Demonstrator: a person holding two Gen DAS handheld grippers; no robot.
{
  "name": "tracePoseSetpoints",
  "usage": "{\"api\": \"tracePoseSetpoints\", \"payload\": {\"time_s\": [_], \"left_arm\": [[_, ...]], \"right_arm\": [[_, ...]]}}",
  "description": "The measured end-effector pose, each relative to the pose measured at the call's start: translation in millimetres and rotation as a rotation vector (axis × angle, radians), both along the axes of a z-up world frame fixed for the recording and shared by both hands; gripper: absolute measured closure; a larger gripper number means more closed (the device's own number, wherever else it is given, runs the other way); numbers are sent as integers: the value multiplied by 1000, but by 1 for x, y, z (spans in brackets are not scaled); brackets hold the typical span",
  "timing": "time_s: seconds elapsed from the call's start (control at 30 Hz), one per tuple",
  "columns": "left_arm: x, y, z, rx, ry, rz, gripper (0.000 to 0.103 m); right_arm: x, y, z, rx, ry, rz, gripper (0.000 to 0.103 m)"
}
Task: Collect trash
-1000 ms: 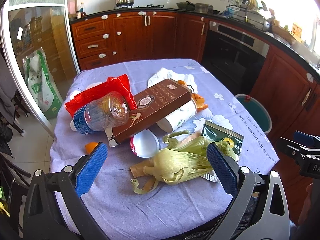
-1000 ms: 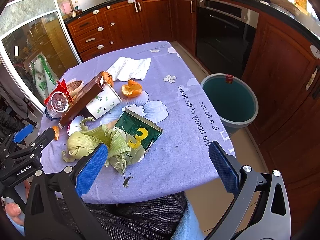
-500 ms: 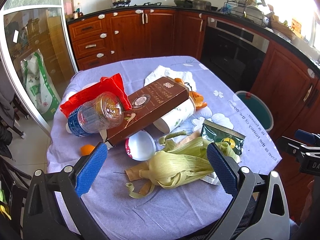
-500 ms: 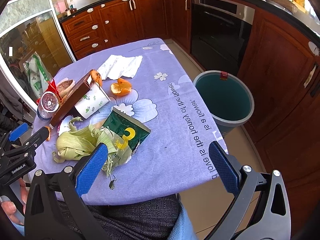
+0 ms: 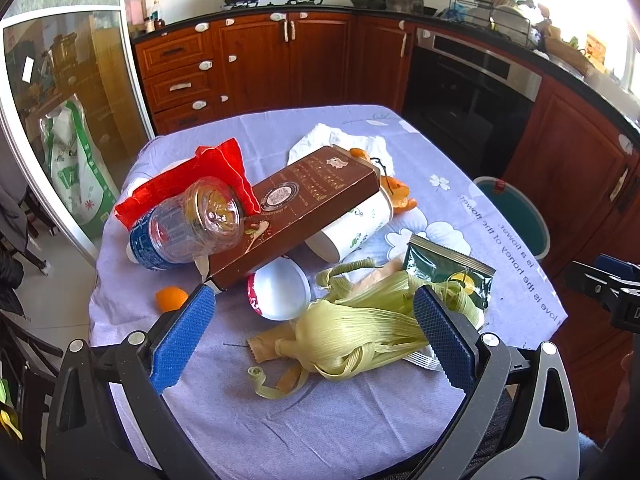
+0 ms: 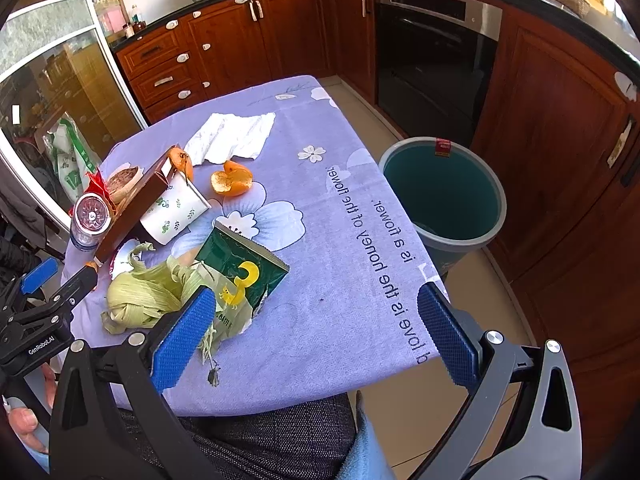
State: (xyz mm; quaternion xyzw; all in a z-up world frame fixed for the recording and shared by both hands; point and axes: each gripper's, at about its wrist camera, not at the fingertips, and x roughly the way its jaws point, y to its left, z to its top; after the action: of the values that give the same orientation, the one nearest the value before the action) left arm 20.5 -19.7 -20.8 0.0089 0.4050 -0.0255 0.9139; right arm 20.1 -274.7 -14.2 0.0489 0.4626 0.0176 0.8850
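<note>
a person sits at the near edge of a lilac-clothed tabletop (image 6: 344, 240), holding a gripper in each hand over a scatter of trash. both pairs of blue-padded fingers are spread wide and hold nothing.

from the left gripper (image 5: 312, 332), the bundle of corn husks (image 5: 352, 328) lies directly ahead at 12 o'clock, just past the fingertips and sitting within the gap between them. its long axis runs roughly from 9 o'clock to 3 o'clock, across the line of the fingers, with curled strips trailing toward 7 o'clock. behind it, at about 1 o'clock, a green snack packet (image 5: 448, 276) rests touching the husks. farther back at 11 o'clock a brown box (image 5: 296, 216) leans over a paper cup (image 5: 352, 228) and a clear plastic bottle (image 5: 188, 224).

from the right gripper (image 6: 316, 328), the same husks (image 6: 148, 292) lie off at about 10 o'clock, beyond its left finger, while the packet (image 6: 240, 268) sits at 11 o'clock. the teal waste bin (image 6: 444, 196) stands on the floor beside the tabletop at about 1 o'clock from this gripper, well clear of the trash.

the left gripper looks the nearer and better lined up for the husks; the right is nearer the bin. nothing appears collected yet.
</note>
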Motion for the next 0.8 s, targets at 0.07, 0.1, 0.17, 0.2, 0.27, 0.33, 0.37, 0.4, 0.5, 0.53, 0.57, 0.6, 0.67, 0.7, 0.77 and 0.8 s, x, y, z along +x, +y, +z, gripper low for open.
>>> {"api": "tracePoseSetpoints", "payload": {"time_s": [0.07,0.1,0.17,0.2,0.27,0.33,0.37,0.4,0.5,0.53,0.57,0.6,0.67,0.7,0.77,0.8], "left_arm": [[0,0,0,-1,0,-1,4],[0,0,-1,-2,0,-1,4],[0,0,-1,-1,0,-1,4],[0,0,-1,-2,0,-1,4],[0,-1,-1,-1,0,-1,4],[0,-1,-1,0,0,-2,4],[0,0,-1,-1,-1,-1,4],[0,0,-1,0,-1,-1,4],[0,0,0,-1,-1,-1,4],[0,0,-1,-1,-1,-2,4],[0,-1,0,1,0,-3,4],[0,-1,0,2,1,-4,4],[0,-1,0,0,2,-4,4],[0,-2,0,1,4,-5,4],[0,-2,0,0,8,-7,4],[0,-2,0,1,10,-9,4]], "right_arm": [[0,0,0,1,2,2,6],[0,0,0,0,2,3,6],[0,1,1,-1,0,4,6],[0,1,1,-1,0,5,6],[1,1,1,-1,1,5,6],[1,1,1,0,2,4,6],[1,1,1,2,2,4,6],[1,1,1,-1,1,5,6],[1,1,1,0,1,6,6],[1,2,1,0,1,6,6],[1,2,1,-1,1,6,6],[1,1,1,-1,1,5,6],[1,1,1,1,2,5,6],[1,2,1,0,1,5,6],[1,2,1,-1,1,5,6],[1,1,1,-1,0,5,6]]}}
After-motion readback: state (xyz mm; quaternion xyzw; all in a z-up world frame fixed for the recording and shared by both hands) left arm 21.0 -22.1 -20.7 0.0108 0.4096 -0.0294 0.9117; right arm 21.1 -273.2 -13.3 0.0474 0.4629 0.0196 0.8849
